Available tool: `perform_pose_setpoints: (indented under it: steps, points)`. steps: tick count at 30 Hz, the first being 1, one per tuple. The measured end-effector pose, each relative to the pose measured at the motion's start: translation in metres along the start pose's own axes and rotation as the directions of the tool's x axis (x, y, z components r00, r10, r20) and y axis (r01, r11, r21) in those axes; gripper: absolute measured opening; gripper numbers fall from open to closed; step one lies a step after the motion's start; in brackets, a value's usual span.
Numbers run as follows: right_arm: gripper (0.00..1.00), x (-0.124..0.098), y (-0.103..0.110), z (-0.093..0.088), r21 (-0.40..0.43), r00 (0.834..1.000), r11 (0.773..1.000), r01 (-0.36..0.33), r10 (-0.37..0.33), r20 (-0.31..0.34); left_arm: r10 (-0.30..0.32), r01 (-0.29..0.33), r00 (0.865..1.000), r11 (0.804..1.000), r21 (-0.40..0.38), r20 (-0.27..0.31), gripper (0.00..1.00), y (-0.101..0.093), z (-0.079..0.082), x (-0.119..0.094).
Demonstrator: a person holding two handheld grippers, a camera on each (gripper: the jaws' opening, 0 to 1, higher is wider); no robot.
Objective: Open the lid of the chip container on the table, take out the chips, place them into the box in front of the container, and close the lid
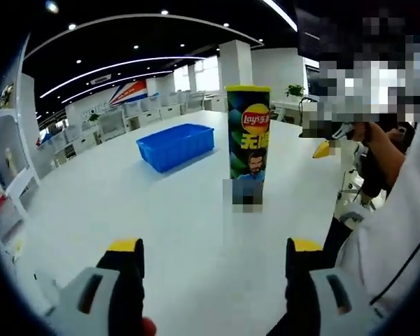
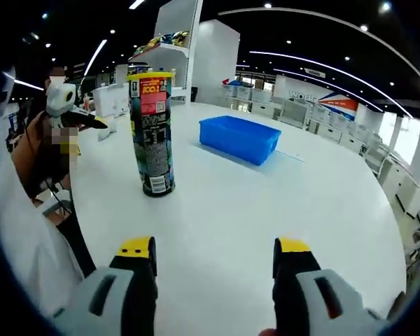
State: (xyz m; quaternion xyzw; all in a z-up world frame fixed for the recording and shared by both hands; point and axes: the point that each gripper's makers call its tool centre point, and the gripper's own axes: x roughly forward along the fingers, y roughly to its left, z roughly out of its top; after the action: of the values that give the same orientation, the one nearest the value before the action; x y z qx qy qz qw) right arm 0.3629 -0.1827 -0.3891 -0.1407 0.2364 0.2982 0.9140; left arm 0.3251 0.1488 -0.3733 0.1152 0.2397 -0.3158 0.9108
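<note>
A tall Lay's chip container (image 1: 248, 145) stands upright on the white table (image 1: 168, 231), its yellow lid on. The same container (image 2: 152, 131) shows at the left of the right gripper view. A blue box (image 1: 176, 145) lies on the table beyond and to the left of the container; in the right gripper view the blue box (image 2: 239, 138) sits to its right. My left gripper (image 1: 215, 250) is open, well short of the container, nothing between its yellow-tipped jaws. My right gripper (image 2: 215, 252) is open too, empty, and apart from the container.
A person (image 1: 392, 203) in a white sleeve stands at the table's edge, beside the container. White shelving (image 1: 10, 175) stands at the left of the left gripper view. More desks and shelves (image 2: 175, 56) fill the background. The other gripper (image 2: 63, 105) shows at far left.
</note>
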Motion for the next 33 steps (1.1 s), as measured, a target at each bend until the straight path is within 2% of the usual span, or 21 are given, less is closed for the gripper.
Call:
perform_pose_setpoints:
  steps: [5, 13, 18, 33]
  points:
    - [0.66, -0.001, 0.000, 0.000, 0.007, 1.000, 1.000, 0.006, -0.006, 0.007, 0.002, -0.003, 1.000, 1.000, -0.027, -0.017, 0.84, 0.000, -0.005, 0.006]
    - [0.65, -0.002, -0.002, -0.004, 0.006, 1.000, 1.000, 0.015, -0.015, -0.002, 0.000, 0.000, 1.000, 1.000, -0.025, -0.006, 0.83, -0.003, -0.004, 0.008]
    - [0.65, -0.002, -0.001, -0.006, 0.006, 1.000, 1.000, 0.011, -0.011, -0.007, 0.004, -0.005, 0.999, 1.000, -0.024, -0.039, 0.82, -0.005, -0.012, 0.014]
    - [0.63, -0.003, -0.004, -0.009, 0.018, 1.000, 1.000, 0.013, -0.013, -0.006, 0.012, -0.013, 1.000, 1.000, -0.010, -0.012, 0.83, -0.010, 0.001, 0.012]
